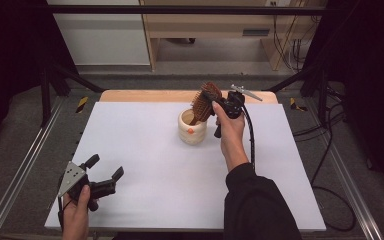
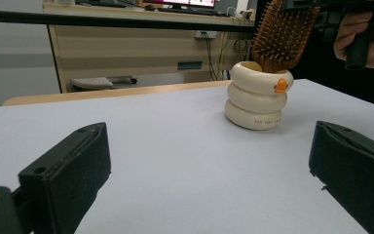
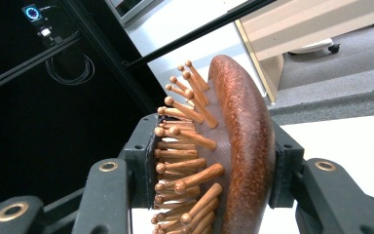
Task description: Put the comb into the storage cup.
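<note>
A brown wooden hairbrush stands with its handle down in a cream ringed cup near the middle back of the white table. My right gripper is shut on the brush's head; in the right gripper view the pads clamp the hairbrush across its bristles and its back. My left gripper rests low at the front left, open and holding nothing. In the left gripper view the cup with an orange duck mark and the hairbrush stand far ahead between my wide black fingers.
A wooden strip runs along the table's far edge. Metal rails flank the table on both sides. Cables lie on the floor at the right. A beige cabinet stands beyond the table.
</note>
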`<action>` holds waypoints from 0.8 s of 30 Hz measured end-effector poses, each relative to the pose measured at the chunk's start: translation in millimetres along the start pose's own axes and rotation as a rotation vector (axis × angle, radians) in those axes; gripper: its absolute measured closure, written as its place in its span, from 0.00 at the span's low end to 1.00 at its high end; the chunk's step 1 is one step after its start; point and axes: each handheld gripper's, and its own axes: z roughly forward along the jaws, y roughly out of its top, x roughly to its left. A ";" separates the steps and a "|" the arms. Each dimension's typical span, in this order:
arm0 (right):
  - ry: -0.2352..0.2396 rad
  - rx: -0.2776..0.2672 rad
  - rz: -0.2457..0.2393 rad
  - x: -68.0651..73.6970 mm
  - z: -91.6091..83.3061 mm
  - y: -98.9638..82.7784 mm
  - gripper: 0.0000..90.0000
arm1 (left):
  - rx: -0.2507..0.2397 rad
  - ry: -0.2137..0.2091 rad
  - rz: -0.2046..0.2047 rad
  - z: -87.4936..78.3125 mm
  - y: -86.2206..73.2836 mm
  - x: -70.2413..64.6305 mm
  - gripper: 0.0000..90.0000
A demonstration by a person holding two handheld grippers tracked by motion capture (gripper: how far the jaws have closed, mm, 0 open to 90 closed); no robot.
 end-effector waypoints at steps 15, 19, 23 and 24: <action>0.002 0.000 0.009 -2.1 0.0 0.1 0.55 | 0.002 -0.006 -0.006 0.5 -0.3 -0.4 0.02; 0.003 0.002 0.010 -2.7 0.2 0.2 0.54 | 0.002 -0.006 -0.007 0.5 -0.3 -0.3 0.02; 0.005 0.004 0.015 -2.9 0.7 0.8 0.54 | 0.007 -0.010 -0.005 1.2 -0.5 -0.7 0.02; 0.005 0.005 0.016 -3.0 0.8 0.9 0.54 | 0.006 -0.009 -0.005 1.2 -0.5 -0.8 0.02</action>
